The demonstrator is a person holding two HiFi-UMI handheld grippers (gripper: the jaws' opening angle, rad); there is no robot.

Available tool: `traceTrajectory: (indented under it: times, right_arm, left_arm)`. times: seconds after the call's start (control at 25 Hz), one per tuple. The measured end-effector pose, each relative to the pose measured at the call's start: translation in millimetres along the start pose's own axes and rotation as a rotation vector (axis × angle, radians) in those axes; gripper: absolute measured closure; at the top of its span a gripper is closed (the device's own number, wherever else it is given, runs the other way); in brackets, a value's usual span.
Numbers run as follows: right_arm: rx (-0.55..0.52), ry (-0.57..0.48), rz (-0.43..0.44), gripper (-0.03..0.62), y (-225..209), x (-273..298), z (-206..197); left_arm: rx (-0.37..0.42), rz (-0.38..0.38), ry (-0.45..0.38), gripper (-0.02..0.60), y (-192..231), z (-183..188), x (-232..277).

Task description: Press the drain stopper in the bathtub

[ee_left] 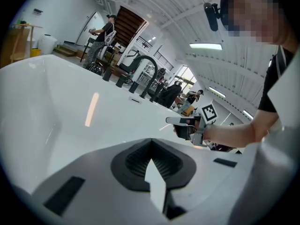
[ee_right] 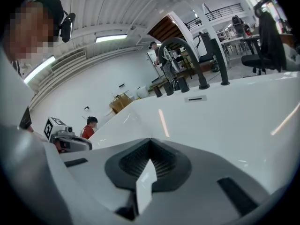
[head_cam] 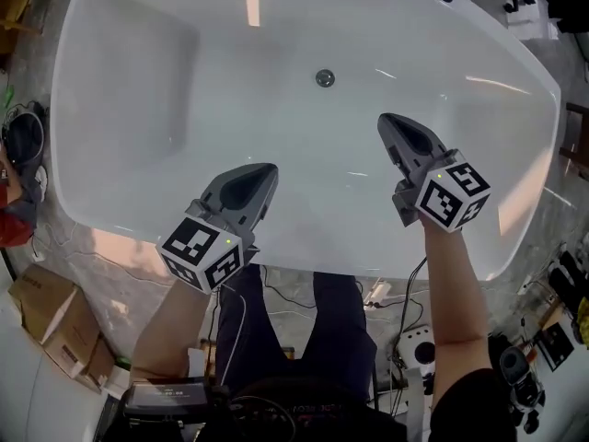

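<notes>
From above, the head view takes in a white bathtub (head_cam: 110,210). A small round metal drain stopper (head_cam: 325,77) sits in its floor near the far side. My left gripper (head_cam: 268,168) hangs over the near part of the tub, shut, with nothing between its jaws. My right gripper (head_cam: 386,119) is shut and empty too, a little right of the stopper and nearer to me. Neither touches the stopper. In the left gripper view the shut jaws (ee_left: 151,144) point across the tub, with the right gripper (ee_left: 186,123) beyond. The right gripper view shows its shut jaws (ee_right: 150,143) and no stopper.
A black curved faucet (ee_right: 185,55) and a slot-shaped overflow plate (ee_right: 195,98) are at the tub's far rim. Cardboard boxes (head_cam: 46,316) lie on the floor at left, cables and devices (head_cam: 414,343) at right. People stand and sit in the background (ee_left: 104,32).
</notes>
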State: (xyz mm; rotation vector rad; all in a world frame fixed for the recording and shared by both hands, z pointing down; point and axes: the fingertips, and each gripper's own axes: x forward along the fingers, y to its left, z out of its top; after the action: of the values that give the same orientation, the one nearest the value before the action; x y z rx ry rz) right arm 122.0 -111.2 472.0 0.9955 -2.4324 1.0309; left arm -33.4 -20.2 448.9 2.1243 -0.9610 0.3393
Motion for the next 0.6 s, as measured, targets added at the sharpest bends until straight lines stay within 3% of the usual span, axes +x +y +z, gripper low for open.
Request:
traceTrajectory:
  times: [0.28,0.6]
  right_arm:
    - [0.051,0.029,-0.042,0.577,-37.0,43.3,-29.8]
    - [0.122,0.074,-0.109,0.577,-89.0,101.3,-64.5]
  left_arm:
    - [0.038,-0.023,-0.066,0.574,8.6,-14.1,-10.3]
    - [0.047,-0.075,-0.088,0.574,34.7,-26.6,5.6]
